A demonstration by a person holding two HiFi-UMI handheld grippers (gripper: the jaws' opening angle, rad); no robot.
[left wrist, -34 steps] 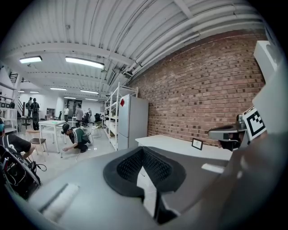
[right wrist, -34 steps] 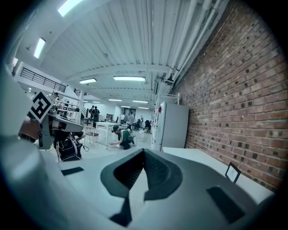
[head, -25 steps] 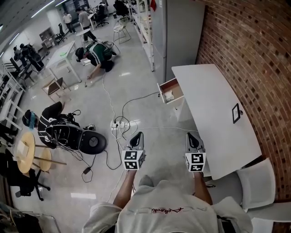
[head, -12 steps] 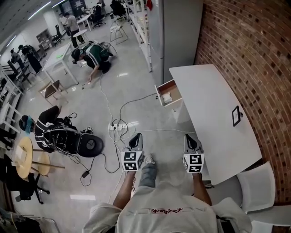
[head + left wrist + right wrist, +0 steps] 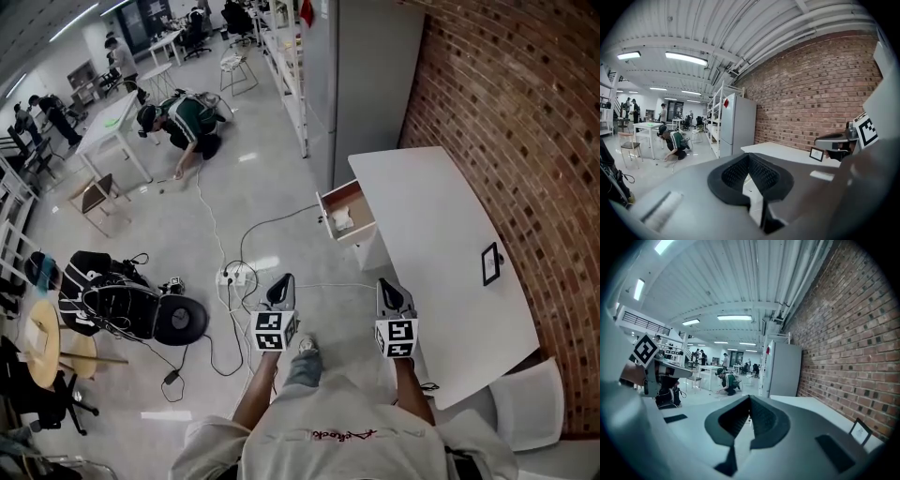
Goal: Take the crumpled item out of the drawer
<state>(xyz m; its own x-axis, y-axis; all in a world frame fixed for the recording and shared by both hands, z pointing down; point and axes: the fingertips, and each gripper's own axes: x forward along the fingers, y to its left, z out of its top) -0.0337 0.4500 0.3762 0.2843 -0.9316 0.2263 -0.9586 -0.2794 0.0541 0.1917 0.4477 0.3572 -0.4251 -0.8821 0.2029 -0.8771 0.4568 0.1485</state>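
Crumpled item [image 5: 343, 218], small and white, is well out of reach. The white table [image 5: 441, 234] runs along the brick wall [image 5: 525, 141], and the item lies inside the open drawer [image 5: 354, 195] jutting from the table's long side. It sits ahead of both claws, roughly between their lines, a shade nearer the right gripper [image 5: 394, 286] than the left gripper [image 5: 280, 281]. Each has its jaws pressed together on nothing, so I'd say they must open before dipping in.
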